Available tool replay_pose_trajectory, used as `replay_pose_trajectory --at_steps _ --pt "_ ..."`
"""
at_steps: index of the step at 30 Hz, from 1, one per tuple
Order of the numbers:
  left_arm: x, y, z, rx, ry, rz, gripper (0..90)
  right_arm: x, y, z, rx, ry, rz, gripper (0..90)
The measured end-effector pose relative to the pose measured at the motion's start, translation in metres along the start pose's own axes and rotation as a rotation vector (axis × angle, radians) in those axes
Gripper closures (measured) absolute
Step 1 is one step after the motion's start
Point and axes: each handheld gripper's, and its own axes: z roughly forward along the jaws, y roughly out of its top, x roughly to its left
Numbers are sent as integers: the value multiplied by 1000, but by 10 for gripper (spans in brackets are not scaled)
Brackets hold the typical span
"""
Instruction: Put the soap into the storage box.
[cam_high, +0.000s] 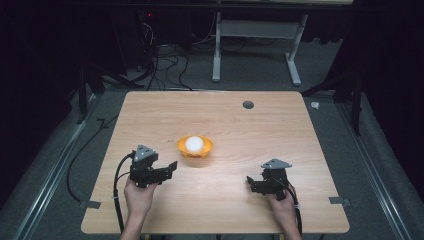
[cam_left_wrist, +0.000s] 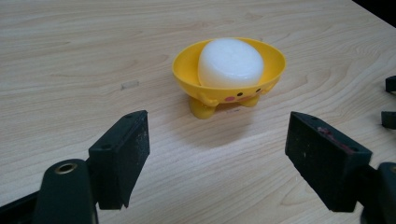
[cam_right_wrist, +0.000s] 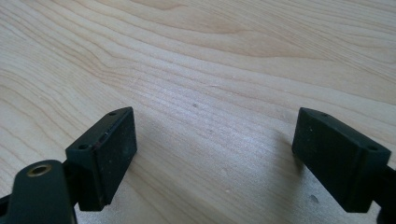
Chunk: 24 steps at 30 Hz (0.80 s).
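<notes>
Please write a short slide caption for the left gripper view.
Open left gripper faces a yellow footed bowl holding a white block on the wooden table.

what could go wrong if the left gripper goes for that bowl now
1. The yellow bowl stands on small feet, so a push from the open left gripper on its rim might tip or slide it rather than grasp it.
2. The white block sits loose and rises above the rim; a tilt could roll it onto the table.
3. The right gripper is open and well off to the side, so it likely cannot steady the bowl.
</notes>
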Motion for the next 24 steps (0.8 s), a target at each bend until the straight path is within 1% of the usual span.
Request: replay_pose_trajectory --at_steps 5,8,20,24 --pt "-1 -4 -1 1 -7 2 226 0 0 0 0 0 0 146" --pt "0 -6 -2 6 -5 7 226 0 0 0 -1 0 -1 146" --pt "3 -17 -2 13 -6 -17 227 0 0 0 -1 0 -1 146" --pt "3 -21 -3 19 -4 -18 228 0 0 0 -1 -1 -1 146"
